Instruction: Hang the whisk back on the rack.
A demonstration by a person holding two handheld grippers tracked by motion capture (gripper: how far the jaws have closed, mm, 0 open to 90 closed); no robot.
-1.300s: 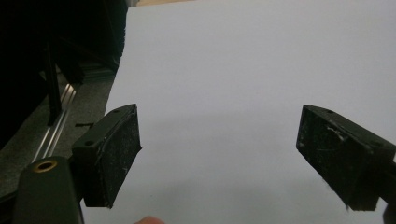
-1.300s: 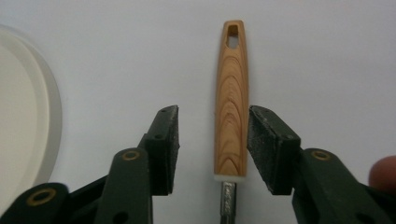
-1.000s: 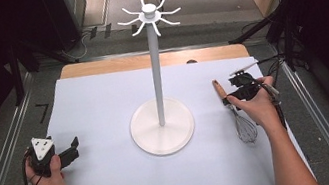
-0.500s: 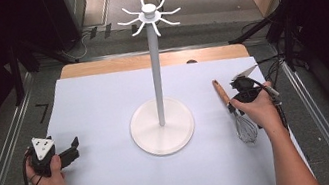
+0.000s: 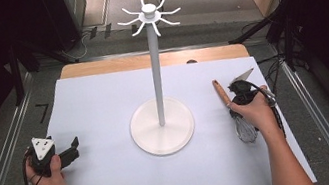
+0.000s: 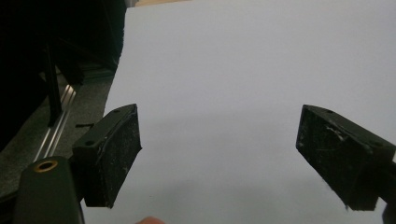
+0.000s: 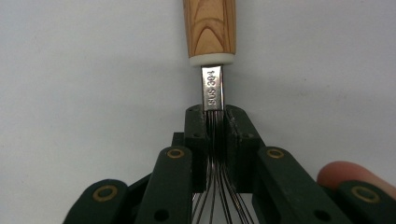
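A whisk (image 5: 237, 113) with a wooden handle (image 7: 208, 28) and a wire head lies on the white table cover at the right. My right gripper (image 7: 215, 122) is shut on the whisk's wires just below the steel neck (image 7: 211, 88); in the high view that gripper (image 5: 239, 91) sits over the whisk under the person's hand. A tall white stand (image 5: 155, 73) with several hooks at its top rises from a round base (image 5: 162, 126) in the middle. My left gripper (image 5: 71, 149) rests at the left of the table, open, with bare cover between its pads (image 6: 112, 151).
The white cover (image 5: 100, 113) spans a wooden table whose far edge (image 5: 112, 65) shows. Metal rails (image 5: 7, 164) run along both sides. Dark stands and cables lie beyond the right edge (image 5: 291, 41).
The right hand has drawn its gripper slightly nearer along the whisk and its jaws have closed on the wires. The left gripper has not moved.
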